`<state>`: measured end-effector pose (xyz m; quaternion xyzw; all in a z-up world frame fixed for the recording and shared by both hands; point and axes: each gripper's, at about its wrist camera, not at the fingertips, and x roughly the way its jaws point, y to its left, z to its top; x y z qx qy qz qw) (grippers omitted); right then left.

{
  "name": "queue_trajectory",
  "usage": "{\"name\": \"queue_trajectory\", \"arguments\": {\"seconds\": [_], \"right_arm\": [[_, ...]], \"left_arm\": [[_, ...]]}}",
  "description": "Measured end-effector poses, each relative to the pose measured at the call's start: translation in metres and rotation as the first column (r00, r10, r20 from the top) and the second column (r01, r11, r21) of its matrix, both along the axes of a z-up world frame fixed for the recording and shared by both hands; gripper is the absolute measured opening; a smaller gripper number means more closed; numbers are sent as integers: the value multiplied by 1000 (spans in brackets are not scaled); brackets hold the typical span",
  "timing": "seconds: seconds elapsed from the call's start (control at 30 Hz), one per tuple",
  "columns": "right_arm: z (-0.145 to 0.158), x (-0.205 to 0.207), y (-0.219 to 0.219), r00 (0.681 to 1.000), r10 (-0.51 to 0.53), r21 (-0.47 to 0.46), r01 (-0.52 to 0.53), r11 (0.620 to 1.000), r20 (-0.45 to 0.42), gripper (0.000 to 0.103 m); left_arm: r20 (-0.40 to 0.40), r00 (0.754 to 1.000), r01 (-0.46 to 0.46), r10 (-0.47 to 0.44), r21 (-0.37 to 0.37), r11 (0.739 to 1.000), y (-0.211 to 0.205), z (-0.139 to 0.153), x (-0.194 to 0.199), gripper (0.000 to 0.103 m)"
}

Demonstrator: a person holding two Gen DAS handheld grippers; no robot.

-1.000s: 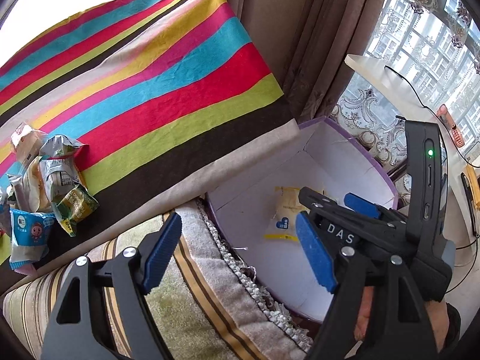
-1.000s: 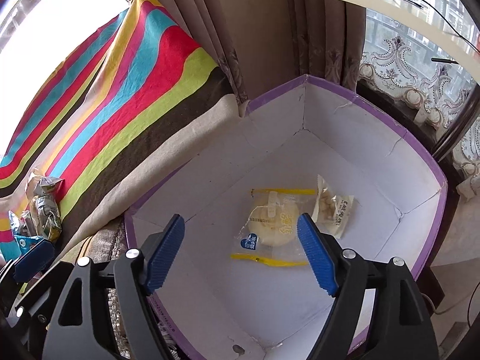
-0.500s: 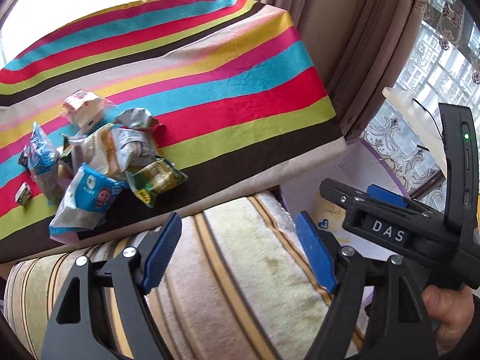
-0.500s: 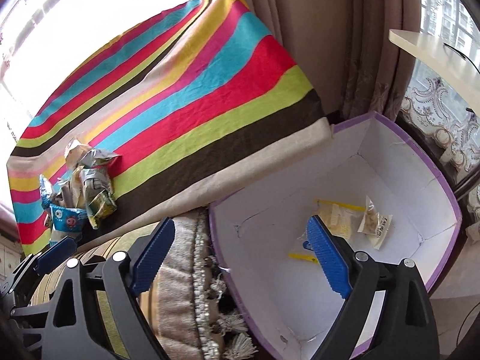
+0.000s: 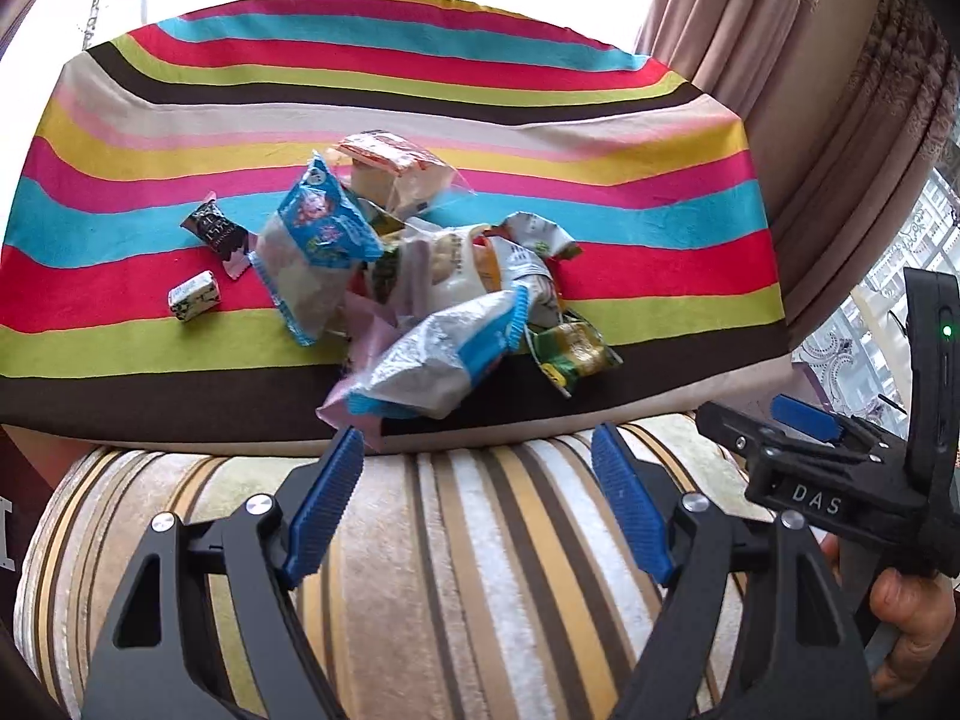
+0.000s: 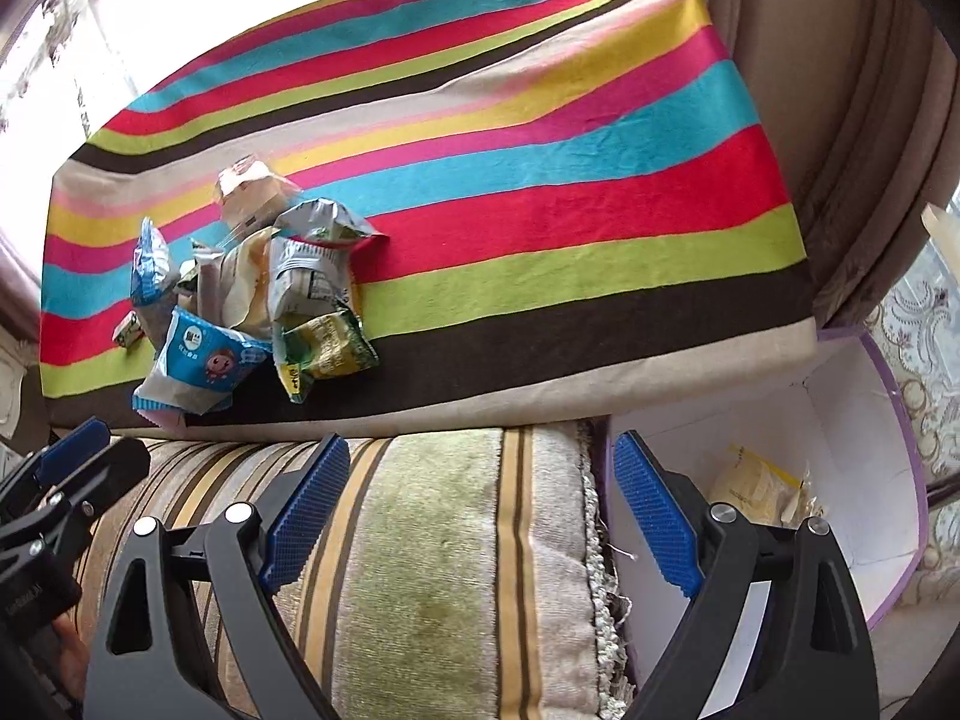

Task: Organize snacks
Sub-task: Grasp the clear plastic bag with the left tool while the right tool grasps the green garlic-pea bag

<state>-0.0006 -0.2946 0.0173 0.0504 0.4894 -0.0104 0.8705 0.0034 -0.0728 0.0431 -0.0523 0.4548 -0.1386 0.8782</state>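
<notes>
While both of our grippers hang wide and empty above the striped cushion (image 5: 456,546), the left gripper (image 5: 480,504) faces the heap of snack packets (image 5: 414,288) on the striped table (image 5: 630,228). Our right gripper (image 6: 480,510) sits between that heap and the purple-rimmed white box (image 6: 840,420) at the right, where two pale packets (image 6: 756,486) already lie.

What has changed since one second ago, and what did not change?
Both grippers swung from the white box toward the snack pile on the striped cloth. The left gripper and right gripper stayed open and empty; the snacks stayed put.
</notes>
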Motion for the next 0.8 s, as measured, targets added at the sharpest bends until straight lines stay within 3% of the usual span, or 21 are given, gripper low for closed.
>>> {"name": "queue_trajectory", "arguments": {"seconds": [0.27,0.7,0.8], "right_arm": [[-13,24,35,997,74,-47,-76,996,-38,87],[-29,58,75,985,155,-96,-161,982,-72,87],[-33,63,81,983,164,-110,-172,979,-79,86]], "left_arm": [[9,1000,-9,9,1,1000,21,-7,29,78],[-45,994,100,-99,11,995,5,-30,66,78],[-61,992,113,-114,-6,994,4,-34,69,66]]}}
